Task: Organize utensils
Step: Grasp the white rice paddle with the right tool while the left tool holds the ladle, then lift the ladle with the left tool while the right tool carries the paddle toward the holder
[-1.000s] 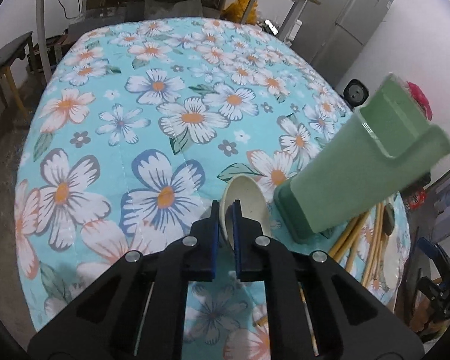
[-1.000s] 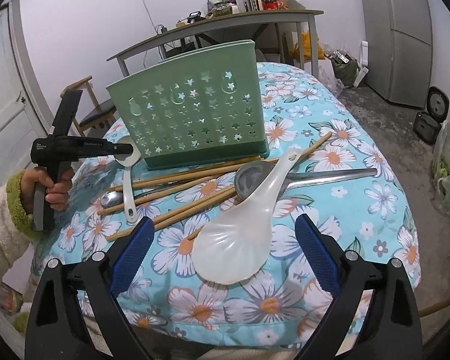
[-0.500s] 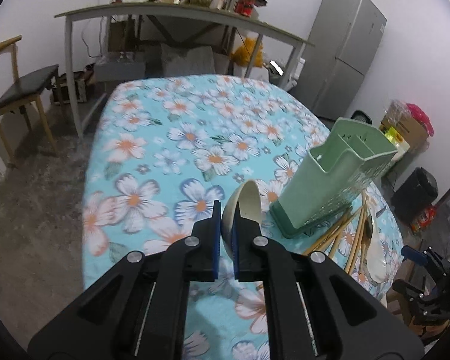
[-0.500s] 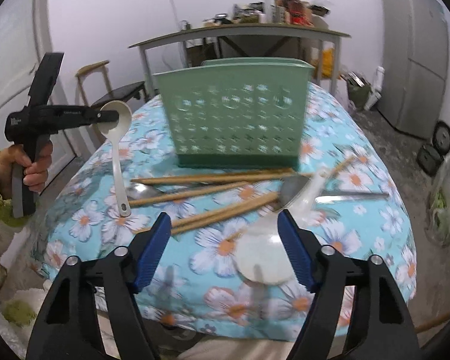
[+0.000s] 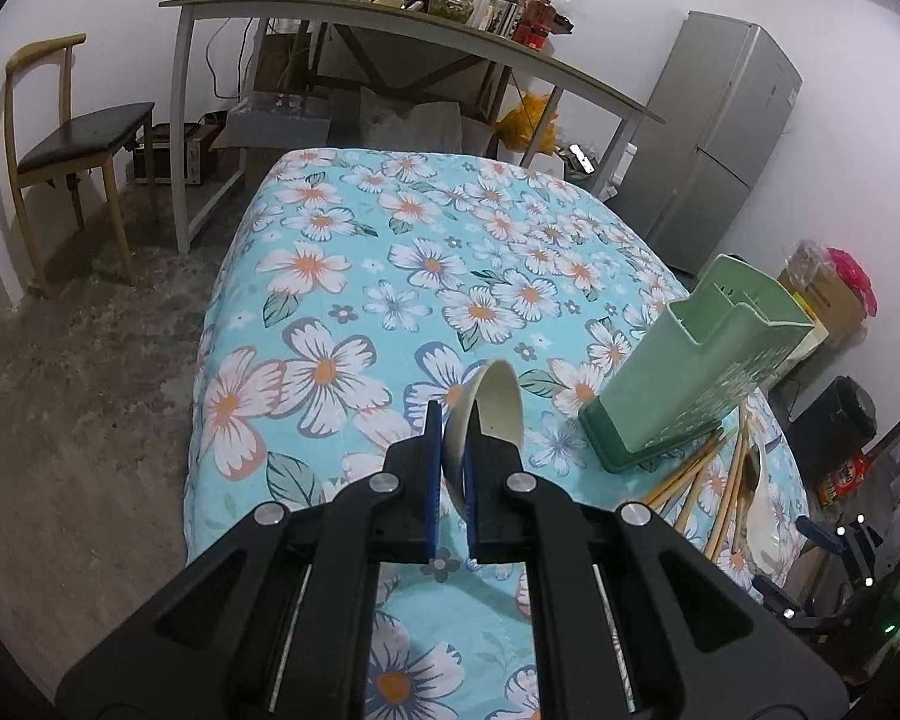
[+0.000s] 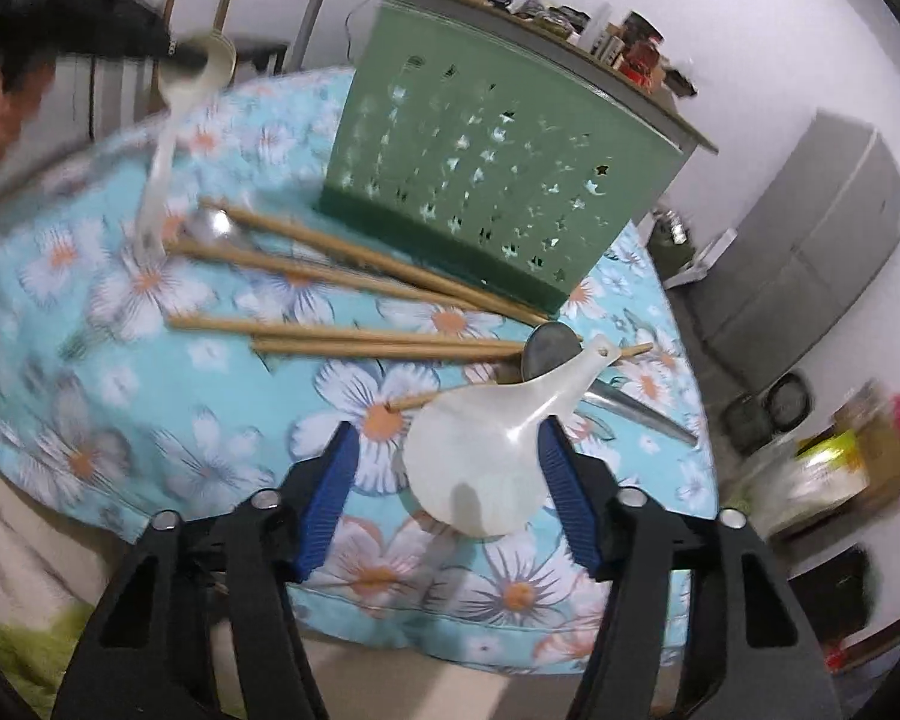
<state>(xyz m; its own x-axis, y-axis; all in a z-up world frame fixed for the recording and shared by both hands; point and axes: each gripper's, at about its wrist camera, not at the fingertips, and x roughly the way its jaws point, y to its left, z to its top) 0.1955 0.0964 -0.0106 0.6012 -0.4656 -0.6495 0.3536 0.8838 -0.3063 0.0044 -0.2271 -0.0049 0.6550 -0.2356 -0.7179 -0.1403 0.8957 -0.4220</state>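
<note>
Green holder (image 5: 714, 360): looks empty
Left gripper (image 5: 450, 474): clamped on white spoon (image 5: 492, 405), lifted
Right gripper (image 6: 444, 480): closing around rice paddle (image 6: 480, 468)
Left over: chopsticks (image 6: 360, 276), metal spoons at holder's 6 o'clock

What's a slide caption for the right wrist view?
Right gripper closing around white rice paddle; chopsticks beside green holder.
</note>
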